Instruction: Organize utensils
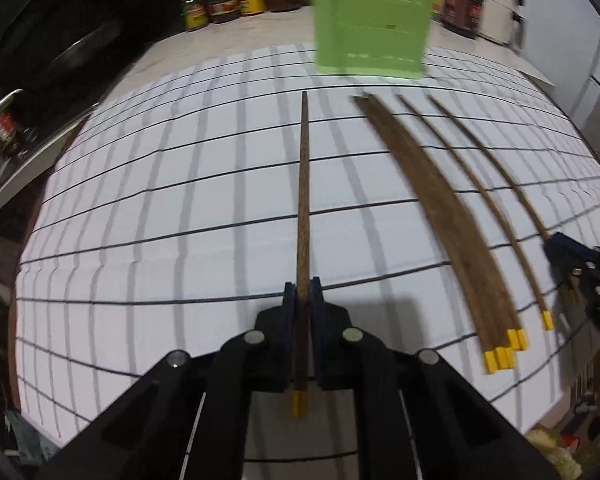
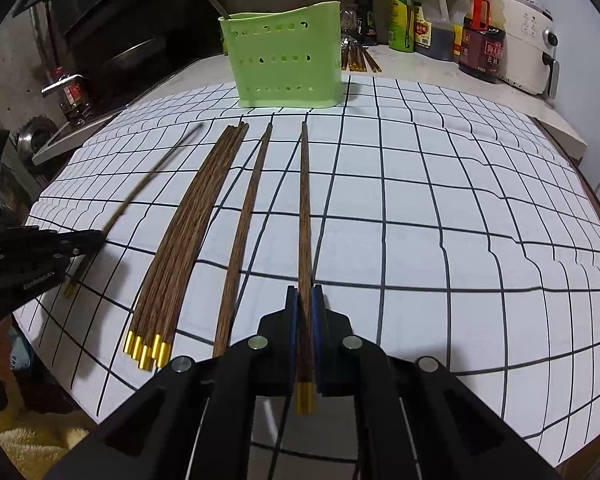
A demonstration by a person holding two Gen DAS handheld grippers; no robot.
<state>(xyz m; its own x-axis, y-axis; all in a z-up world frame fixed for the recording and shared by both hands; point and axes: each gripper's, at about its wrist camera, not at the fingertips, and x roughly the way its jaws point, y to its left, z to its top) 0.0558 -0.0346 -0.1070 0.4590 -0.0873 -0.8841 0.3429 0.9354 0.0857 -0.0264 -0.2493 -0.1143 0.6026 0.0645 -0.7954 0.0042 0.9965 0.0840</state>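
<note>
My left gripper (image 1: pixel 303 294) is shut on one brown chopstick (image 1: pixel 304 200) with a gold end; it points toward the green holder (image 1: pixel 370 36) at the far side of the mat. My right gripper (image 2: pixel 305 300) is shut on another chopstick (image 2: pixel 305 208). A bundle of several chopsticks (image 2: pixel 188 232) and a single one (image 2: pixel 244 232) lie on the mat to its left. The green perforated holder (image 2: pixel 286 68) stands upright ahead with a chopstick leaning inside. The left gripper also shows in the right wrist view (image 2: pixel 88 242), the right gripper in the left wrist view (image 1: pixel 560 252).
A white grid mat (image 2: pixel 440 208) covers the counter. Sauce bottles (image 2: pixel 480 36), jars (image 1: pixel 220 4) and a white appliance (image 2: pixel 532 40) stand along the back. More chopsticks (image 2: pixel 358 58) lie behind the holder. A stove and pan (image 1: pixel 60 64) are at left.
</note>
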